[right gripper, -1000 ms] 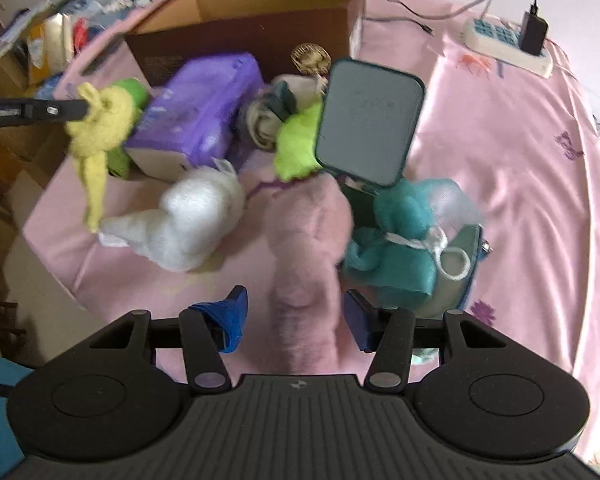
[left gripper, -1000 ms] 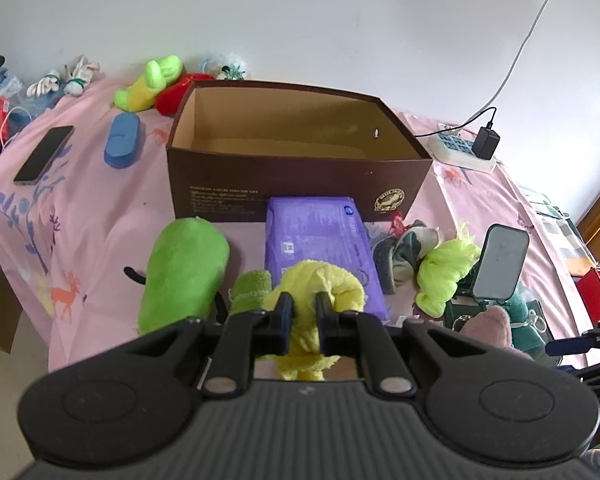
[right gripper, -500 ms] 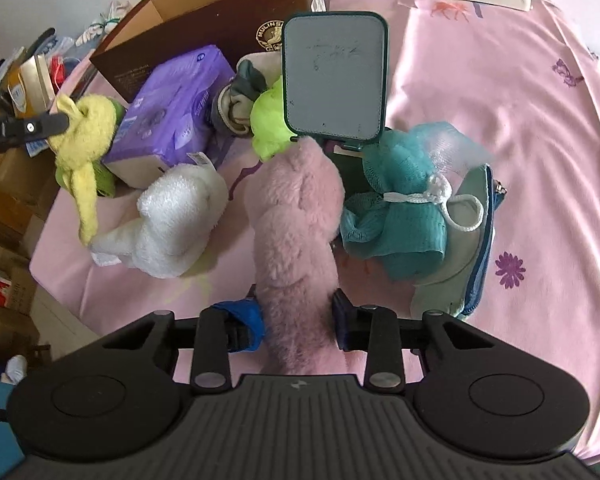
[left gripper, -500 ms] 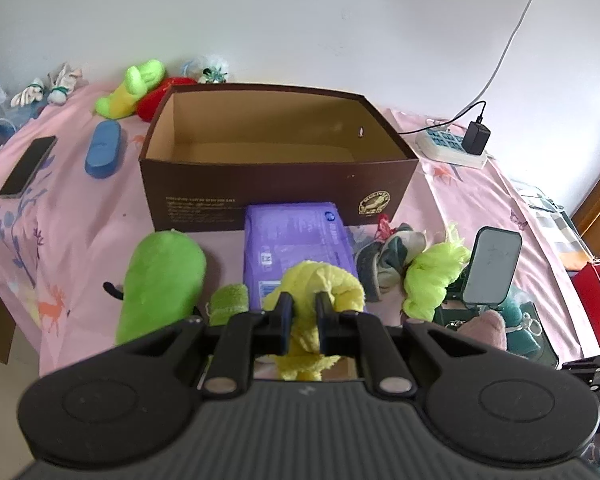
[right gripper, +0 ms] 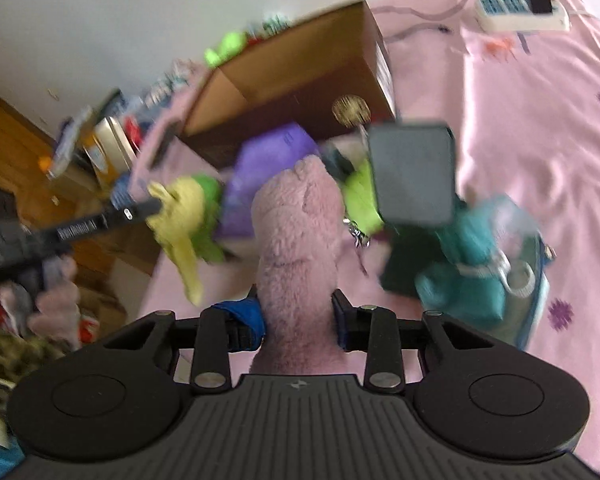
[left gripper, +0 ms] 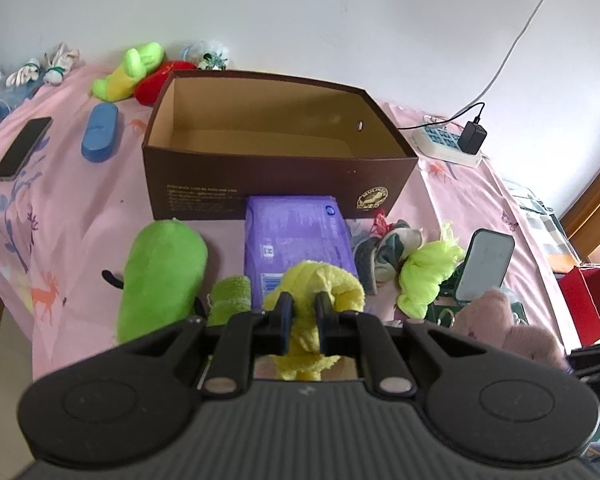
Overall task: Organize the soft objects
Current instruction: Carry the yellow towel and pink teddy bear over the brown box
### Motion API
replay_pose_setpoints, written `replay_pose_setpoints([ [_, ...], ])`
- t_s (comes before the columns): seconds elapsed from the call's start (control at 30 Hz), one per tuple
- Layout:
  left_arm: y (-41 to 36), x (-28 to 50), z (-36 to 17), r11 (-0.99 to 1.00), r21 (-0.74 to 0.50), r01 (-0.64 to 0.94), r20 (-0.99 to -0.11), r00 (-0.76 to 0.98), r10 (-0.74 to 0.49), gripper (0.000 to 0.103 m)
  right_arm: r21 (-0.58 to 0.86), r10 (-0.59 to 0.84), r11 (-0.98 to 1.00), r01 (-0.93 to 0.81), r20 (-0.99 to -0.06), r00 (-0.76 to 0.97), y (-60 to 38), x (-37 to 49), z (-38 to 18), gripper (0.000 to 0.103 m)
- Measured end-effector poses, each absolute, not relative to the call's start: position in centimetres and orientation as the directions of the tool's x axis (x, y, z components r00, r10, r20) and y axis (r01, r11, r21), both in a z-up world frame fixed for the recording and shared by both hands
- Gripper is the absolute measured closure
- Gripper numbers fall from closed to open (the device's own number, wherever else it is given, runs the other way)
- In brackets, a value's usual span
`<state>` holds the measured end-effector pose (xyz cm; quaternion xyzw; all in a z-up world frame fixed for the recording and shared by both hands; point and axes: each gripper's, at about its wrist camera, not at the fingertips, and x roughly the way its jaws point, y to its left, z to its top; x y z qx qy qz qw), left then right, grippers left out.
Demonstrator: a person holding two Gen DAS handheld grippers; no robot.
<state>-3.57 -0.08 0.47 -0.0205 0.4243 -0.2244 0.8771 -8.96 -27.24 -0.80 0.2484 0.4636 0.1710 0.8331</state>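
- The pink plush toy [right gripper: 296, 248] is clamped low on its body between the fingers of the right gripper [right gripper: 298, 316]; it stands up from them, shaggy and limp-looking, over the pink cloth of the tabletop [right gripper: 540, 152].
- The yellow plush toy [left gripper: 316, 292] is pinched between the near-together fingers of the left gripper [left gripper: 302, 310], its thin limbs dangling below.
- The brown cardboard box [left gripper: 260, 168] lies just behind the pile, open-topped, with nothing visible inside; it looks like the place for both toys.
- To do this well, I would carry each toy clear over the near wall before letting go, so trailing limbs do not catch the rim, and bring the hands in one after the other.
- Around them: a glossy purple packet [left gripper: 296, 236] against the box front, a fat green plush [left gripper: 160, 276], a frilly lime piece [left gripper: 428, 276], a knitted teal bundle [right gripper: 464, 280], a hard upright phone [right gripper: 412, 172].
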Motion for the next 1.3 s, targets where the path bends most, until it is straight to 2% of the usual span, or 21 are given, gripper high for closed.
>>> replay_pose_setpoints([
  [0.27, 2.1, -1.1, 3.5, 0.864, -0.268, 0.426, -0.673, 0.560, -0.484, 0.093, 0.620, 0.549, 0.778, -0.101, -0.593, 0.590, -25.2, -5.1, 3.6, 0.087],
  [0.57, 3.4, 4.6, 6.8, 0.821, -0.294, 0.490, -0.587, 0.585, -0.559, 0.093, 0.589, 0.498, 0.799, -0.118, -0.541, 0.678, -24.1, 1.5, 6.7, 0.087],
  [0.77, 2.9, 9.3, 8.0, 0.821, -0.265, 0.505, -0.560, 0.612, -0.558, 0.093, 0.575, 0.453, 0.811, -0.105, -0.505, 0.734, -24.0, 7.9, 7.1, 0.087],
  [0.9, 1.9, 12.7, 8.1, 0.829, -0.246, 0.503, -0.561, 0.624, -0.544, 0.093, 0.571, 0.411, 0.819, -0.048, -0.526, 0.745, -23.6, 11.8, 5.2, 0.087],
  [1.07, 0.1, 16.3, 6.9, 0.845, -0.217, 0.489, -0.583, 0.629, -0.513, 0.093, 0.529, 0.346, 0.848, 0.034, -0.600, 0.721, -22.4, 15.6, 1.1, 0.087],
  [1.3, -2.1, 20.4, 2.7, 0.876, -0.148, 0.460, -0.661, 0.613, -0.434, 0.093, 0.449, 0.293, 0.889, 0.088, -0.705, 0.646, -20.6, 19.6, -3.7, 0.087],
])
